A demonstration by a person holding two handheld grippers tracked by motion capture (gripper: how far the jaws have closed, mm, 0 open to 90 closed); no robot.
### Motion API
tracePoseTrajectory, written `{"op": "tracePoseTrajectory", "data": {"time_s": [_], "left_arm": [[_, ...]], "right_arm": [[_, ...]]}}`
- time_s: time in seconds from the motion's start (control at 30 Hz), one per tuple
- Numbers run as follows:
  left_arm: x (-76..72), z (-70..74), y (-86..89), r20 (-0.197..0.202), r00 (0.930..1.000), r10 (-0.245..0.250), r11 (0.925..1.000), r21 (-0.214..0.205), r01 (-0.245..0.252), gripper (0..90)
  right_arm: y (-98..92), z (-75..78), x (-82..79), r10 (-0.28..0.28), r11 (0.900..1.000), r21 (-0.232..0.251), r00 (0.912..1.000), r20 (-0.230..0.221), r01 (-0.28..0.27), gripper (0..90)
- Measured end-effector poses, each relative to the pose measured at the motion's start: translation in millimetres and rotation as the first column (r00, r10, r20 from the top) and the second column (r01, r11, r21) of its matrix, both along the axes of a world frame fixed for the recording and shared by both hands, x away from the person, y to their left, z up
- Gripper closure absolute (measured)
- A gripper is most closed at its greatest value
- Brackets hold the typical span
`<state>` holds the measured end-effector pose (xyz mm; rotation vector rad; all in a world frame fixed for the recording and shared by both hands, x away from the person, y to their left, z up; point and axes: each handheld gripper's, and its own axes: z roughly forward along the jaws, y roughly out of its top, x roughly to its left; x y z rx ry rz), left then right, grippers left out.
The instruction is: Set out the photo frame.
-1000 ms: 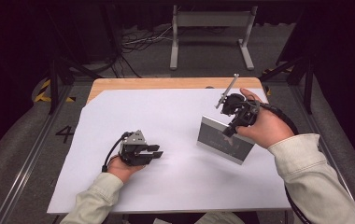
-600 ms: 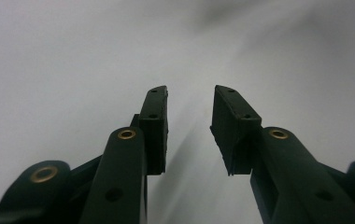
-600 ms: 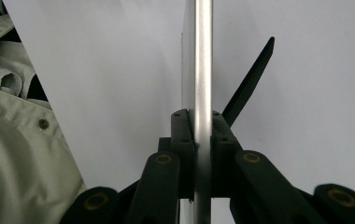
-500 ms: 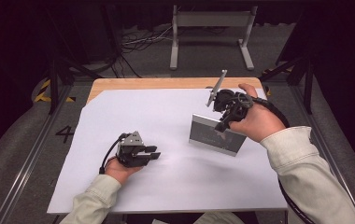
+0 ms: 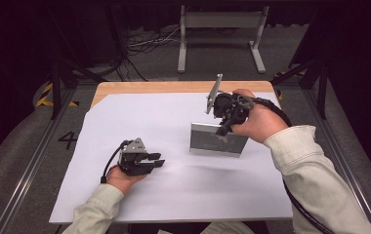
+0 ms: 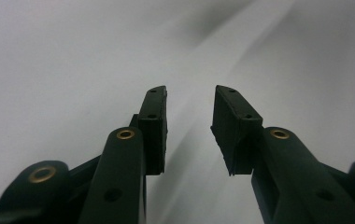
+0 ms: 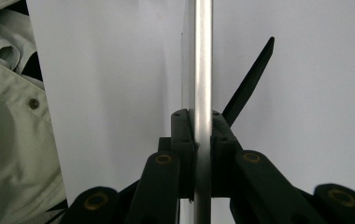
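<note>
Cut off at the top and bottom edge of the right gripper view: the metal plate (image 7: pixel 203 70), seen edge-on, so its face cannot be read. Partly hidden behind that plate: a black flat strip (image 7: pixel 250 81), lower end not visible. Hidden in high view by hand and right gripper (image 5: pixel 225 114): grip point on plate.

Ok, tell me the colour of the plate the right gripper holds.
Silver-grey metal plate, clearest in the high view.

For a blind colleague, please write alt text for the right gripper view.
The right gripper is shut on the edge of a thin metal plate, which runs straight up the picture. Behind lie white paper and, at left, a pale sleeve.
</note>
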<state>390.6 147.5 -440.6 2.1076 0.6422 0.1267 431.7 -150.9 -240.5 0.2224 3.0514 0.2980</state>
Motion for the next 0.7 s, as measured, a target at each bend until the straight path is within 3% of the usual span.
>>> {"op": "tracePoseTrajectory", "data": {"time_s": [0.57,0.7], "left_arm": [[1.0,-0.2,-2.3,-0.011,0.9999,-0.007,1.0000,-0.002,0.007,65.1],[1.5,-0.3,-2.8,-0.009,0.9999,-0.008,1.0000,0.001,0.008,65.0]], "right_arm": [[16.4,-16.5,9.1,0.105,0.9944,0.013,0.9943,-0.015,-0.105,83.7],[17.1,-20.7,11.4,0.107,0.9942,0.013,0.9939,-0.028,-0.107,83.7]]}}
